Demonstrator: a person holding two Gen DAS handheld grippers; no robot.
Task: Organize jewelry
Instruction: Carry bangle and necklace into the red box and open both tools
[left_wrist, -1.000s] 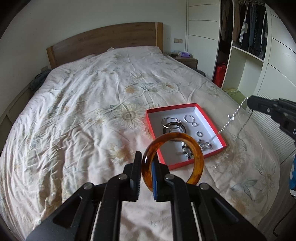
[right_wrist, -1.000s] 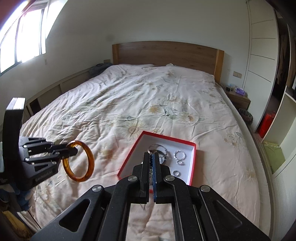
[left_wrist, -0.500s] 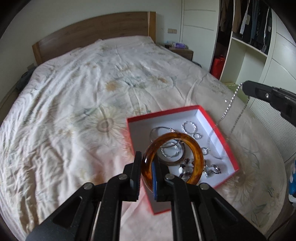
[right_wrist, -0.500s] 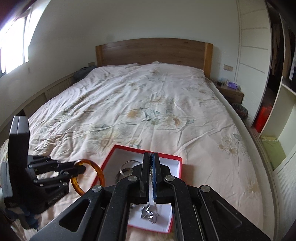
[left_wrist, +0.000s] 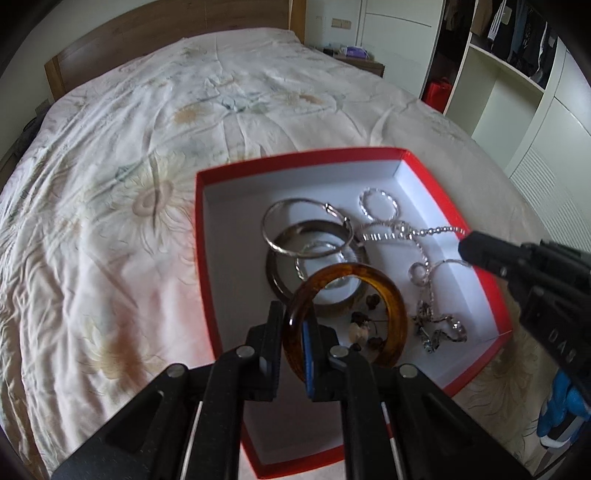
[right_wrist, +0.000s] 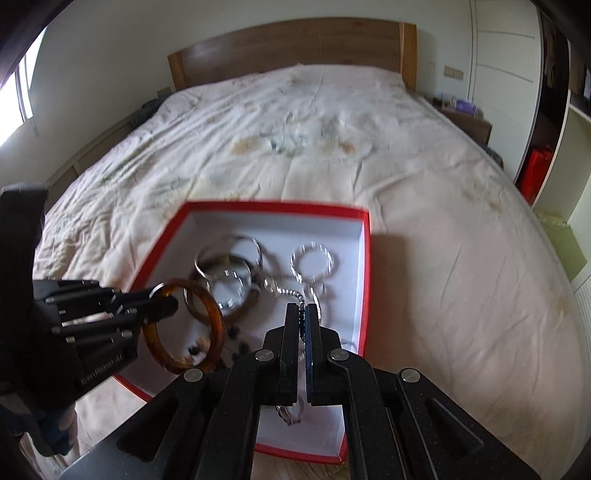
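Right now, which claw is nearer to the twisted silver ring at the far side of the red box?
Right. The right claw sits just beside the twisted silver ring, holding a silver chain; the left claw holds an amber bangle farther back.

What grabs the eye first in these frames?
The red jewelry box on the floral bedspread stands out, holding silver bangles and rings. Just above its near end, the left hand-held gripper pinches an amber bangle upright. The right hand-held gripper holds a silver chain trailing into the box.
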